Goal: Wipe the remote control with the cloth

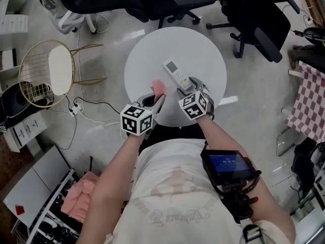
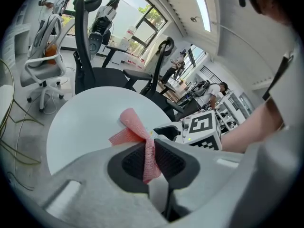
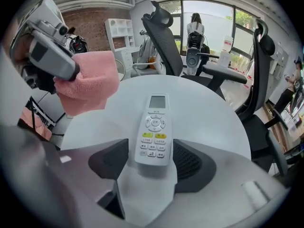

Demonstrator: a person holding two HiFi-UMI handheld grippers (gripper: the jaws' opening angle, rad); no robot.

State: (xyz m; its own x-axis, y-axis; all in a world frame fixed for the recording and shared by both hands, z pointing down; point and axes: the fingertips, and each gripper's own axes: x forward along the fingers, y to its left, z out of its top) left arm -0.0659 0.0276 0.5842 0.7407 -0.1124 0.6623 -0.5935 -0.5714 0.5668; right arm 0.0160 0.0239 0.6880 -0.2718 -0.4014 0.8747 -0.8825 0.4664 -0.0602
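1. Centrally, a round white bench (image 1: 152,55) stands on a pale floor (image 1: 101,39). Its near edge is close against the person (image 1: 172,187) who holds the grippers.
2. Black office chairs (image 1: 256,17) stand around the far edge of the bench, apart from it. In the right gripper view, two tall chair backs rise behind the far rim.
3. Reaching in over the near-left edge of the bench is the left gripper (image 1: 155,100) (image 2: 152,151). Its jaws are almost together, with a fold of the cloth pinched between the pads.
4. Just beside it, over the near edge, the right gripper (image 1: 189,87) (image 3: 151,148) points steeply down at the bench. Its jaws stand wide. The button end of the remote control lies between them, and the pads are not pressing on it: a strip of bench shows beside the remote on one side.
5. Bunched and pink, the cloth (image 1: 158,88) (image 2: 133,125) (image 3: 92,87) fans out beyond the tips of the left jaws. It is held over the near-left part of the bench, just left of the remote control and not touching it.
6. White and face up, the remote control (image 1: 177,74) (image 3: 153,129) lies flat about the middle of the bench. Its display end points toward the far edge and its button end toward the near edge.
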